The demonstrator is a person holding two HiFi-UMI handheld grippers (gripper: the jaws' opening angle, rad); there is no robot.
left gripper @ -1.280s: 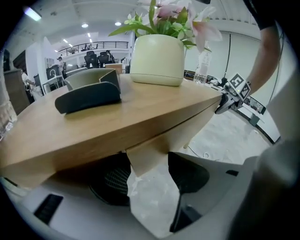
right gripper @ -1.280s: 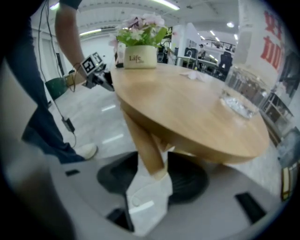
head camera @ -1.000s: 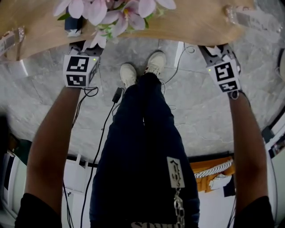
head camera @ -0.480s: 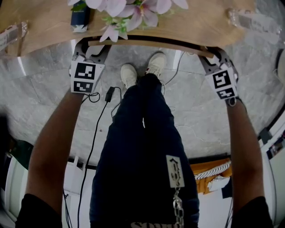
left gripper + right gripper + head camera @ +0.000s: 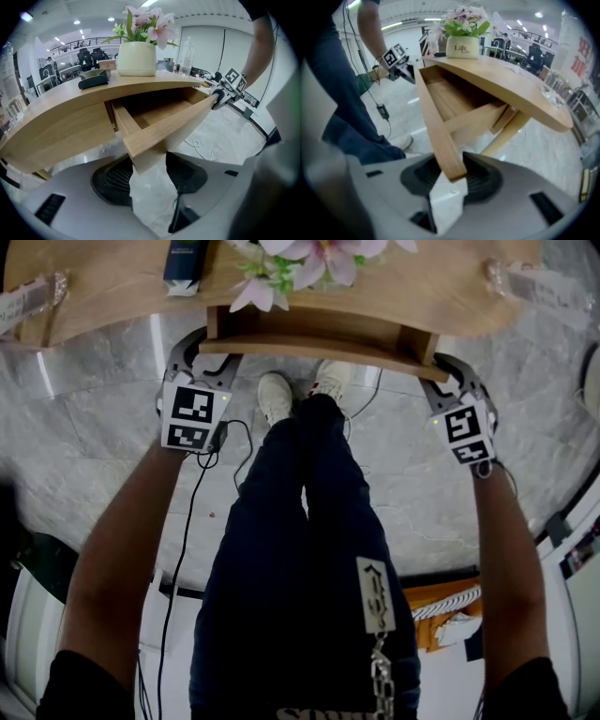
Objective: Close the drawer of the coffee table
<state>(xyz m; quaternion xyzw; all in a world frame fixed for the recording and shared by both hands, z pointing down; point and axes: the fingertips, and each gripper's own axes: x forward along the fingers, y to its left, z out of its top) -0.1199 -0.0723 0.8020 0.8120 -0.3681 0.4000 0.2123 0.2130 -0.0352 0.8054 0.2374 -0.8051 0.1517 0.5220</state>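
At the left of the head view, the left tool (image 5: 211,348) meets the left end of the drawer (image 5: 319,338). Its own view shows that end of the front board lying between its two pads, which look pressed onto it from either side. The drawer sits at the top centre of the head view, pulled partway out from under the desk (image 5: 112,287), with its inside open to view. Its front board runs left to right across the frame, spanning from one tool to the other. The desk's body lies further toward the top of the frame, so closing will likely mean a push straight upward in the picture, square to that board. At the right, the right tool (image 5: 433,367) holds the board's other end. Its own view shows the board's end wedged between the pads, which appear closed on it. Neither hand is nearer, since each is already at its own end.

The count is one drawer, one desk, two tools and one pot of flowers (image 5: 136,58) standing on the desk above the drawer.
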